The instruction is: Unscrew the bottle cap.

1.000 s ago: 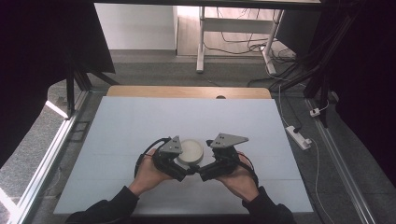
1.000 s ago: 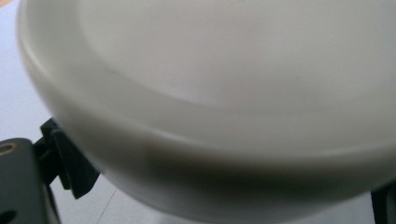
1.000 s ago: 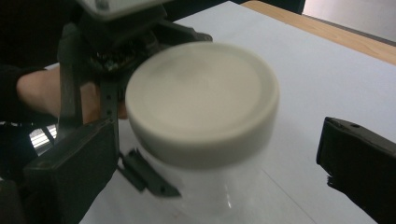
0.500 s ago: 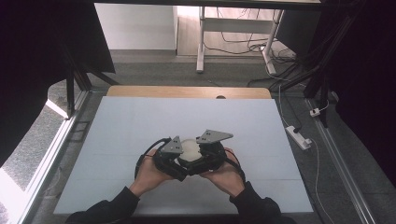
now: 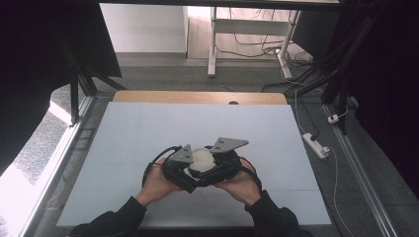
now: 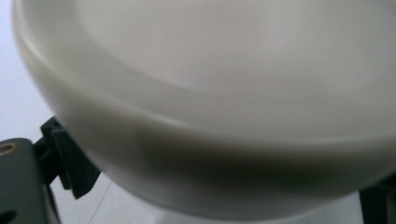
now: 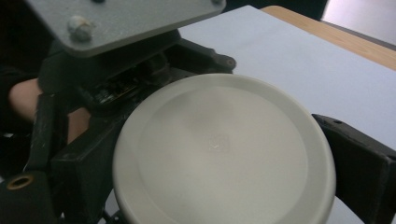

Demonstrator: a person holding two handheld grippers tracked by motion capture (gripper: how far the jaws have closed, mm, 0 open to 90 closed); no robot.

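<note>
Both grippers on the white bowl [image 5: 201, 160] over the counter [image 5: 123, 143]: left gripper [image 5: 185, 170] and right gripper [image 5: 220, 165] each clamp its rim from opposite sides.

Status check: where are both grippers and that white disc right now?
Left gripper and right gripper close on either side of white disc, low over table. Grip unconfirmed. Nothing in the way.

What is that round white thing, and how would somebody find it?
Start at the pale blue-grey tabletop and look at its near middle, where two hands meet. Between the black left hand-held gripper and right hand-held gripper sits a smooth, round, off-white plastic disc, the only pale thing among the black parts.
</note>
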